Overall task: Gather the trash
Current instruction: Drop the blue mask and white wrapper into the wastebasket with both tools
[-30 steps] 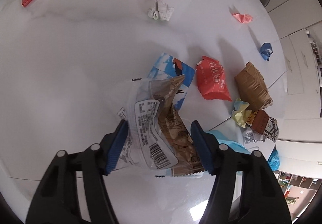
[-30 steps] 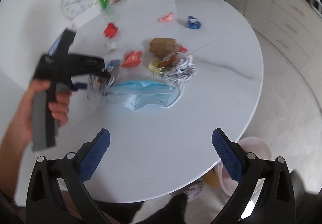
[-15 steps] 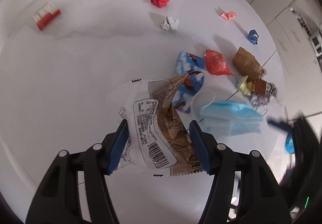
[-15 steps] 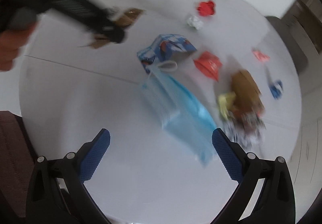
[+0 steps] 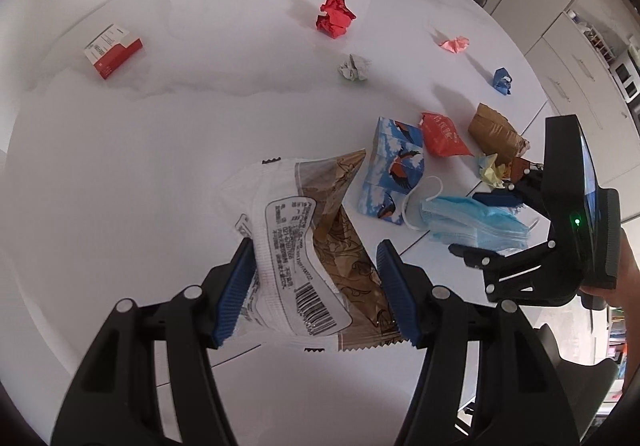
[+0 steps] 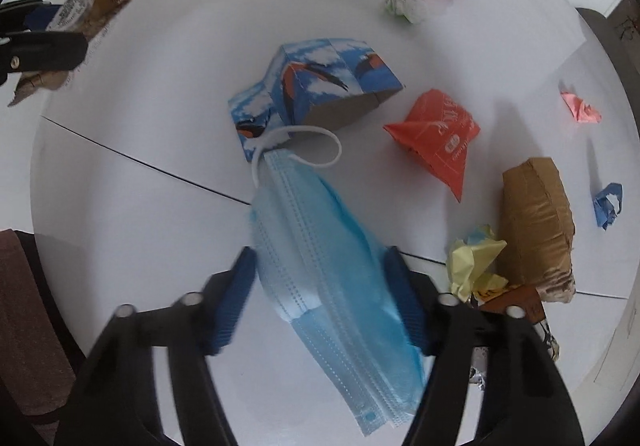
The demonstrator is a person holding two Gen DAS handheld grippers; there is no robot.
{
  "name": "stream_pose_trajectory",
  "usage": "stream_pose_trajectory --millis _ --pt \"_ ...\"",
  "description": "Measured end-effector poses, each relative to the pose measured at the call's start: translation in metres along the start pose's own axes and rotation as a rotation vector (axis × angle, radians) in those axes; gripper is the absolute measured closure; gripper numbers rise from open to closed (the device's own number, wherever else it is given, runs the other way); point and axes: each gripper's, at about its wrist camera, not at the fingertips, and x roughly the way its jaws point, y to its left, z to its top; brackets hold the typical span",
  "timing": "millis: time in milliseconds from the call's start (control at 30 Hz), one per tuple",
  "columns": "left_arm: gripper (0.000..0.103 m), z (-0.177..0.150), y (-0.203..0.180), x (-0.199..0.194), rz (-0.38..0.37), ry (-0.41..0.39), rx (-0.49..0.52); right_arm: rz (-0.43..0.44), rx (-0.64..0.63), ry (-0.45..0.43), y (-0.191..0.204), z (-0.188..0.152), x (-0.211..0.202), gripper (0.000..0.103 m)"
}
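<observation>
The left gripper (image 5: 316, 286) is clamped on a crumpled snack wrapper (image 5: 308, 242), white with a barcode on one side and brown on the other, which stands up between its blue pads clear of the white table (image 5: 120, 165). The right gripper (image 6: 320, 302) points down over a blue face mask (image 6: 320, 266), and its jaws are closing with the mask between them; the pads look to be at the mask's edges, but motion blur hides whether they press yet. The mask lies beyond and between these fingers, its white ear loop (image 6: 316, 149) draped against a blue bird-print carton (image 6: 316, 85) farther out. To the right of the right fingers sit a yellow paper wad (image 6: 474, 262) and a brown crushed bag (image 6: 536, 230), very near the right pad; an orange-red pouch (image 6: 436, 133) lies beyond them. The main risk is a thin, slippery grip: the mask is soft and layered, so the pads may pinch only the top ply and let it slide out on lifting. The loop could snag the carton and drag it along. The right finger might also catch the yellow wad. The held wrapper, gripped low on a floppy body, could slip if the left hand tilts.
</observation>
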Motion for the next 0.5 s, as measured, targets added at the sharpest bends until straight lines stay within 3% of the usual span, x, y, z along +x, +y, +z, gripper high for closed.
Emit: stream_pose_trajectory --millis 100,200,367,500 --pt "0.042 0.000 -0.001 -0.001 0.003 -0.001 0.000 0.042 0.052 -0.018 -0.003 -0.006 -0.006 0.072" --pt "0.042 -0.001 -0.007 -0.004 0.006 -0.008 0.011 0.100 0.119 -0.059 -0.008 -0.017 -0.017 0.082" --pt "0.042 -0.008 -0.032 -0.016 0.012 -0.039 0.092 0.185 0.329 -0.189 -0.028 -0.056 -0.049 0.084" --pt "0.042 -0.016 -0.063 -0.025 -0.048 -0.050 0.171 0.224 0.568 -0.356 -0.039 -0.115 -0.093 0.084"
